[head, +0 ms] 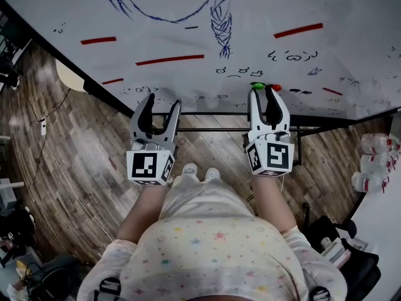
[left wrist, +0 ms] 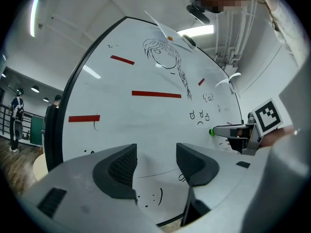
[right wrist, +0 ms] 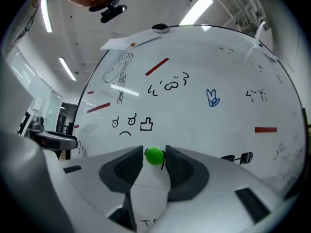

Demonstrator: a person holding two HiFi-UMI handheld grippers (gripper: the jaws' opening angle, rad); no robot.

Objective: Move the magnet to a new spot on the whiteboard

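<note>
Whiteboard (head: 351, 49) as backdrop, with a wood-pattern floor (head: 75, 168) below it. The right gripper (right wrist: 154, 157) met the lower part of the board tip-first. Its jaws were drawn in on the green magnet (right wrist: 155, 156), and the pads appeared to touch it on both sides. The magnet lay against the board face between the jaw tips, just under a frowning-face doodle (right wrist: 125, 125). In the head view a small red magnet (head: 274, 88) sat just beside the same jaw tips. Farther out, the board carried red strips (head: 170, 59) and a blue-line drawing of a head with a braid (head: 220, 17).

The left gripper (left wrist: 155, 161) was held near the board, level with the right one. Its jaws were spread, with only the board surface showing in the gap.

Step in hand, as judged: securing the pinch before the magnet is moved. For a clean result:
- Both pads should bear squarely on the small round body, as a glancing hold would likely let it pop free.
- A pull straight off the surface, rather than a drag, would spare the marker lines.
- The red neighbour should be kept clear.
- A bare patch suits the new spot, with the magnet set down flat.
</note>
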